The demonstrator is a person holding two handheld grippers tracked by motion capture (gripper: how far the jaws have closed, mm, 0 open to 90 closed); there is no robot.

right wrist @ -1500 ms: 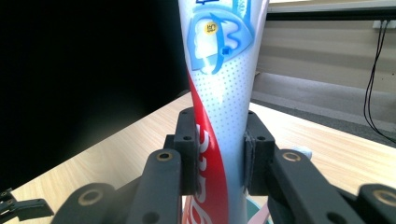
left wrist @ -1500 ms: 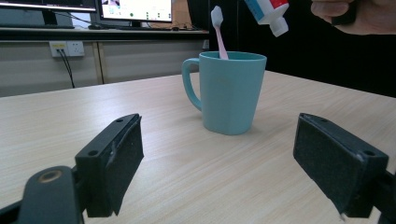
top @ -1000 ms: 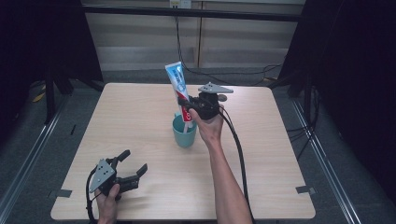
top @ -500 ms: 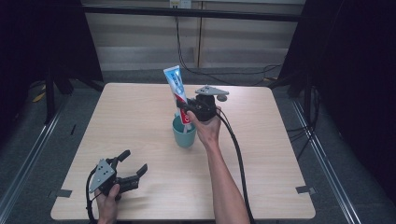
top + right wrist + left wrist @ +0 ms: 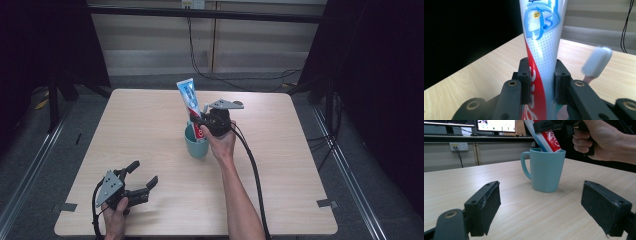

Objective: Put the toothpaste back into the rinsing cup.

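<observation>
My right gripper (image 5: 202,121) is clamped tight mid-table, forearm stretched forward. My left gripper (image 5: 141,176) rests near the table's front edge, its jaws spread wide apart.

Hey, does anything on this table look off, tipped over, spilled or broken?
Nothing stands out. The teal mug stands upright on the table, the right gripper clamps the toothpaste tube leaning into it, beside a toothbrush. The left gripper is open.
</observation>
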